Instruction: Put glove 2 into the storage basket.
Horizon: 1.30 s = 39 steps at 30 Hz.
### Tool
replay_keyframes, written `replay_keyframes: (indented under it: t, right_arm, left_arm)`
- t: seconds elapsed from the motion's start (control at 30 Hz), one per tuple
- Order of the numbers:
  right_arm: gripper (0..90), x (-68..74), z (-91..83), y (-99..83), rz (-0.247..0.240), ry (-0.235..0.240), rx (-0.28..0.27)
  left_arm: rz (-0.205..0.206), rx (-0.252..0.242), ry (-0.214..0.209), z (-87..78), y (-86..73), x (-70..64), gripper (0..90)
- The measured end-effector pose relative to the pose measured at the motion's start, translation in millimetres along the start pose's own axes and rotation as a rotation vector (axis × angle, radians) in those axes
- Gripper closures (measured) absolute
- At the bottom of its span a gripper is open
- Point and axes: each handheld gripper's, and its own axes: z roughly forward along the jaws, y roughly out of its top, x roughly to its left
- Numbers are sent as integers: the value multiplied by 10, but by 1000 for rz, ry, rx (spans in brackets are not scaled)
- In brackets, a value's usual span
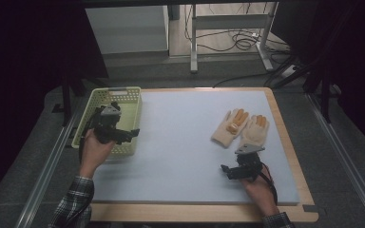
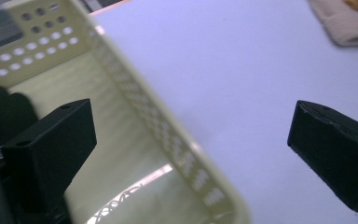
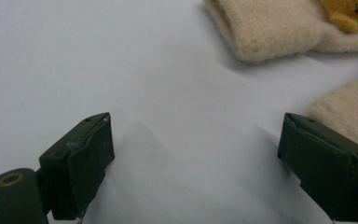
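Two cream knit gloves with orange fingertips lie side by side on the right of the pale mat: the left glove (image 1: 229, 127) and the right glove (image 1: 256, 131). A pale yellow perforated basket (image 1: 132, 102) stands at the mat's left edge. My left gripper (image 1: 129, 135) is open and straddles the basket's right wall (image 2: 168, 135), one jaw inside and one over the mat. My right gripper (image 1: 226, 171) is open just above the mat, in front of the gloves. In the right gripper view one glove cuff (image 3: 270, 28) lies ahead and the other glove (image 3: 349, 102) is by the right jaw.
The mat (image 1: 180, 142) covers a wooden table whose front edge (image 1: 195, 213) shows. The basket's floor (image 2: 121, 154) is bare where I see it. Behind the table are desk legs and cables on the floor (image 1: 233, 40).
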Motion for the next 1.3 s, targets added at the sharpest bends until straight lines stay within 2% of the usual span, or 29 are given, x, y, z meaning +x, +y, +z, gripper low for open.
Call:
replay_keyframes:
  t: [0.23, 0.4, 0.57, 0.7, 0.83, 1.07, 1.17, 1.23, 1.3]
  right_arm:
    - [100, 0, 0, 0, 0, 0, 0]
    - [100, -1, 0, 0, -3, 0, 1]
    - [100, 1, 0, 0, -1, 0, 0]
    - [101, 2, 0, 0, -1, -1, 1]
    - [100, 2, 0, 0, -2, 0, 0]
    - [100, 1, 0, 0, 0, 0, 1]
    - [100, 0, 0, 1, 0, 1, 1]
    - [100, -2, 0, 1, 1, 2, 1]
    - [101, -2, 0, 1, 1, 2, 1]
  left_arm:
    - [70, -8, -53, 75, 7, -327, 10]
    - [99, -22, -97, 139, -35, -546, 9]
    - [133, -16, -130, 222, -145, -789, 9]
    - [158, 10, -136, 319, -307, -960, 8]
    - [152, 30, -133, 402, -472, -1014, 7]
    - [105, 65, -117, 520, -764, -977, 7]
    - [118, 97, -75, 551, -856, -973, 7]
    - [114, 110, -66, 575, -908, -961, 7]
    - [88, 102, -82, 585, -936, -929, 0]
